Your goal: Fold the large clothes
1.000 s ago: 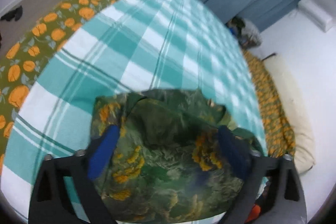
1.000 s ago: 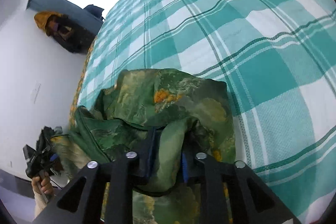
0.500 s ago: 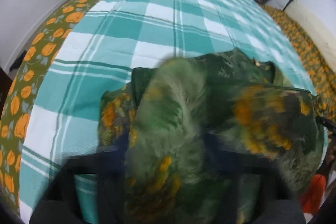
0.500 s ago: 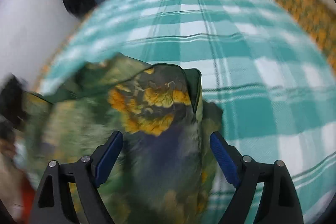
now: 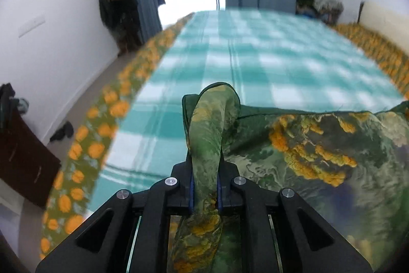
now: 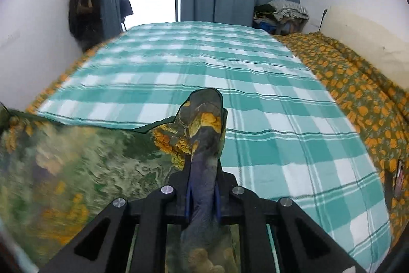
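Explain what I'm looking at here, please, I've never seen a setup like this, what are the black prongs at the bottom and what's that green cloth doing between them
There is no robot here. A person holds a two-finger gripper in each hand, and a wide-angle camera on each one looks forward along its fingers. One picture comes from the left gripper, the other from the right gripper; the black prongs are their frames. Both look across a bed with a teal checked blanket over a sheet with an orange flower print.

Each gripper is shut on a bunched part of the same green and orange patterned cloth. The right one's jaws have just closed on it. The cloth runs between the two grippers, its edge stretched above the blanket, probably to spread it out for folding.
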Demonstrator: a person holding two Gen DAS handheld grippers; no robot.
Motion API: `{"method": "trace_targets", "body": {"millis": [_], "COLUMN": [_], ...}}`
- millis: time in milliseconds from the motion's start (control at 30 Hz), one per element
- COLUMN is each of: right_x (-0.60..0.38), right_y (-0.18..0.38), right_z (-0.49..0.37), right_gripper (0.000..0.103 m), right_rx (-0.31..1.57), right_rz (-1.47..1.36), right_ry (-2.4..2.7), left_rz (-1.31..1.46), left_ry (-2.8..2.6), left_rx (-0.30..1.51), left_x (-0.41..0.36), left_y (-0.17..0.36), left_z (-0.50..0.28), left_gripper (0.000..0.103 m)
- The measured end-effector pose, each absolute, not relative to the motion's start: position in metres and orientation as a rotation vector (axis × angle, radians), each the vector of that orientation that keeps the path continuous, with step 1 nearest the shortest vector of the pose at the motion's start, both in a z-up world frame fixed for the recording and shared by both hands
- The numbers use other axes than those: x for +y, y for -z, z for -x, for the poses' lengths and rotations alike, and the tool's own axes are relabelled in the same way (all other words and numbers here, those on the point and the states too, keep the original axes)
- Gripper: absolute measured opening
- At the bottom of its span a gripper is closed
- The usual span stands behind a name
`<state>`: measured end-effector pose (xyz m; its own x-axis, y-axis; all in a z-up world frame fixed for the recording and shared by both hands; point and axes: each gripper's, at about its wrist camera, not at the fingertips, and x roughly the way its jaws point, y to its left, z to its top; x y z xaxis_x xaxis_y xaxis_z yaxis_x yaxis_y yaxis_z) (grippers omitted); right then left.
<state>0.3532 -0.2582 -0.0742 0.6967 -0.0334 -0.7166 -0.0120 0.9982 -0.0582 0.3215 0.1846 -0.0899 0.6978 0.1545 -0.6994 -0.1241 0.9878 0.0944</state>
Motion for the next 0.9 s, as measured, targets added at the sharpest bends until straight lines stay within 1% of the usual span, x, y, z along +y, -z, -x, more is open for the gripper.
{"method": "trace_targets", "body": {"millis": [133, 167, 233, 367, 567, 900], "right_x": [-0.256, -0.257, -0.258, -0.261, -0.255, -0.264], "right_y": [0.155, 0.164, 0.182, 0.19, 0.193, 0.195], "right_z": [-0.359, -0.357, -0.352, -0.346, -0.348, -0.348], "right_gripper": [0.013, 0.013, 0.013, 0.016, 0.016, 0.016], "right_rx": [0.936, 0.945, 0.927, 0.893, 0.881, 0.872], "right_rz": [0.079, 0.067, 0.042, -0.011, 0.007, -0.043], "right_ry": [0.036, 0.03, 0.021, 0.02, 0.034, 0.009], "left_rz": [0.005, 0.039, 0.089, 0.149, 0.152, 0.165], "left_ry": [-0.169, -0.164, -0.164, -0.134, -0.135, -0.129], "left_rx": [0.884, 0.885, 0.852, 0.844, 0.826, 0.833], "left_x": [0.194, 0.197, 0.202, 0.21, 0.207, 0.209], "left_y": [0.167, 0.178, 0.181, 0.185, 0.187, 0.187], "left_z": [-0.323, -0.319, -0.313, -0.312, -0.31, -0.312], "left_gripper": [0.015, 0.016, 0.017, 0.018, 0.018, 0.019]}}
